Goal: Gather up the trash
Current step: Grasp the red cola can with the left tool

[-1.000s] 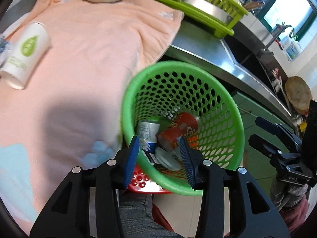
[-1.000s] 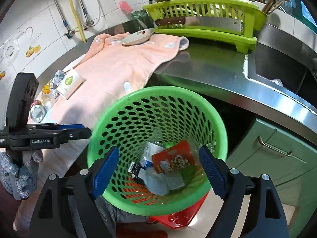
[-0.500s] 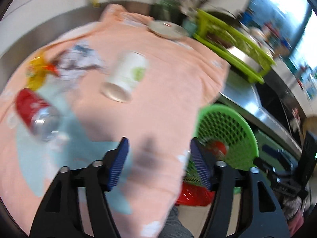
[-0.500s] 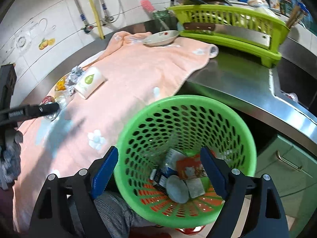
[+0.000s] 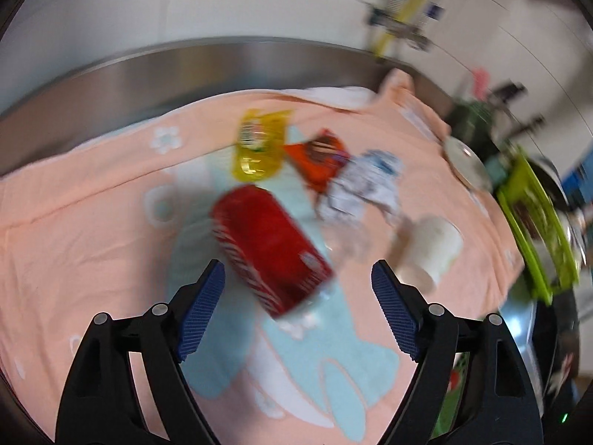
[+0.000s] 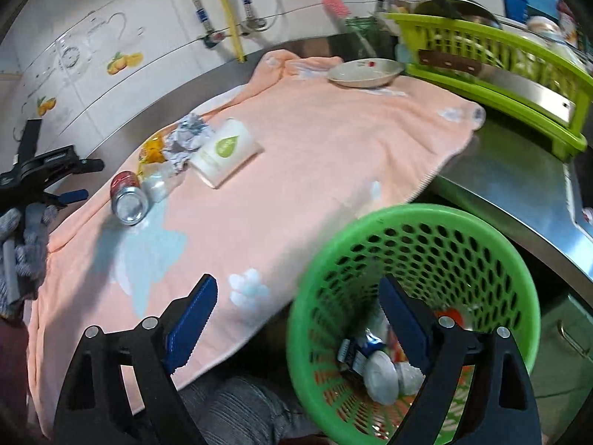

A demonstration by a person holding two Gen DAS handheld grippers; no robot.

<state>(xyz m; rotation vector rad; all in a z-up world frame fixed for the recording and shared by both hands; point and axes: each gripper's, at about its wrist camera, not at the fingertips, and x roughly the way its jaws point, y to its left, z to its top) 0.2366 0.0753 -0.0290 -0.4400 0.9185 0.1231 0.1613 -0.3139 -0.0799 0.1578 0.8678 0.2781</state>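
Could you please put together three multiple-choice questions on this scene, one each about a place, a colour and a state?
1. Where does the red can lie?
A. in the basket
B. on the pink towel
C. in the dish rack

2. What colour is the trash basket?
A. green
B. blue
C. white

3. How is the left gripper?
A. shut on the can
B. shut on the paper cup
C. open, holding nothing

Answers: B, the can lies on its side on the towel; A, its perforated wall is green; C, its fingers are spread with the can ahead of them.
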